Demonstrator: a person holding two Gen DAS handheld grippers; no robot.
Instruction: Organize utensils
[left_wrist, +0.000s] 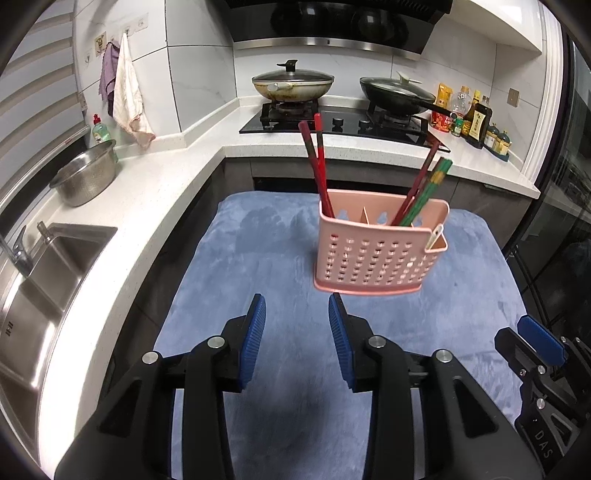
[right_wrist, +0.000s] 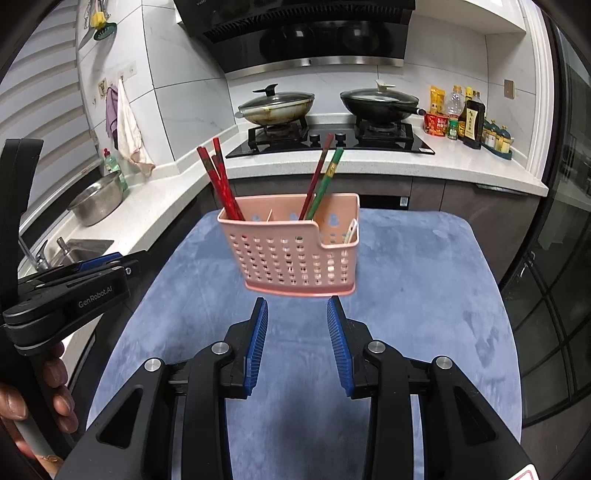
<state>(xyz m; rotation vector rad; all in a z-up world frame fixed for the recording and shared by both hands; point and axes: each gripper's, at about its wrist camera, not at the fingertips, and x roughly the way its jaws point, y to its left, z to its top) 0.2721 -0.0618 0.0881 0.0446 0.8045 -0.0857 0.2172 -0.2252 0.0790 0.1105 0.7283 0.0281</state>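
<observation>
A pink perforated utensil holder (left_wrist: 373, 258) (right_wrist: 295, 254) stands upright on a blue cloth (left_wrist: 266, 258) (right_wrist: 406, 288). Red chopsticks (left_wrist: 317, 166) (right_wrist: 219, 181) lean in its left compartment. A red and a green chopstick (left_wrist: 424, 192) (right_wrist: 321, 181) lean in the middle compartment. A pale utensil (left_wrist: 435, 236) (right_wrist: 351, 230) sits in the small right pocket. My left gripper (left_wrist: 297, 306) is open and empty, just short of the holder's base. My right gripper (right_wrist: 297, 308) is open and empty, also just in front of the holder.
A white L-shaped counter (left_wrist: 155, 192) holds a steel sink (left_wrist: 44, 280), a steel colander (left_wrist: 86, 177), and a hob (left_wrist: 343, 122) with two lidded pans. Bottles (left_wrist: 476, 122) stand at the right. The other gripper (left_wrist: 535, 350) (right_wrist: 74, 284) shows at each view's edge.
</observation>
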